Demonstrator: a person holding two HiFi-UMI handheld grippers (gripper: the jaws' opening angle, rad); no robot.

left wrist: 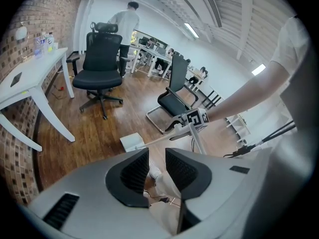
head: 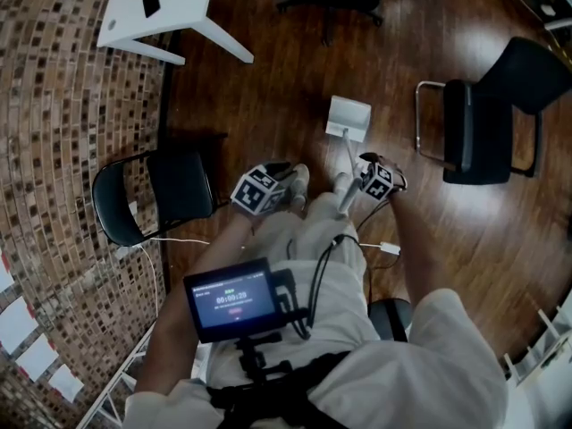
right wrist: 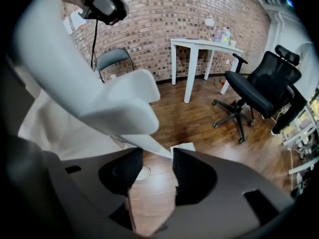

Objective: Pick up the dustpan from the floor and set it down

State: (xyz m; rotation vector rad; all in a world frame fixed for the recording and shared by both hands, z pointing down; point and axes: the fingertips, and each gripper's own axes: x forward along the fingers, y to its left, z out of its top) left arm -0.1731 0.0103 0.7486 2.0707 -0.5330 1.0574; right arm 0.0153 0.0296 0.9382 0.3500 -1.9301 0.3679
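Observation:
The white dustpan (head: 347, 117) stands on the wooden floor in front of the person's shoes, and its long white handle (head: 345, 170) rises toward the knees. My right gripper (head: 366, 170) is at the handle's upper end. In the right gripper view the handle (right wrist: 117, 106) looms close and tapers down past the jaws to the pan (right wrist: 183, 147). The right gripper (right wrist: 157, 156) is open, its pads not pressing on the handle. My left gripper (head: 281, 172) hangs open beside it over the trousers, with nothing between its jaws (left wrist: 157, 156). The left gripper view shows the pan (left wrist: 132, 142).
A black folding chair (head: 156, 195) stands at the left by the brick wall. Another black chair (head: 487, 114) is at the right, a white table (head: 165, 7) at the far left and an office chair (left wrist: 102, 59) beyond. A person (left wrist: 127, 21) stands at the back.

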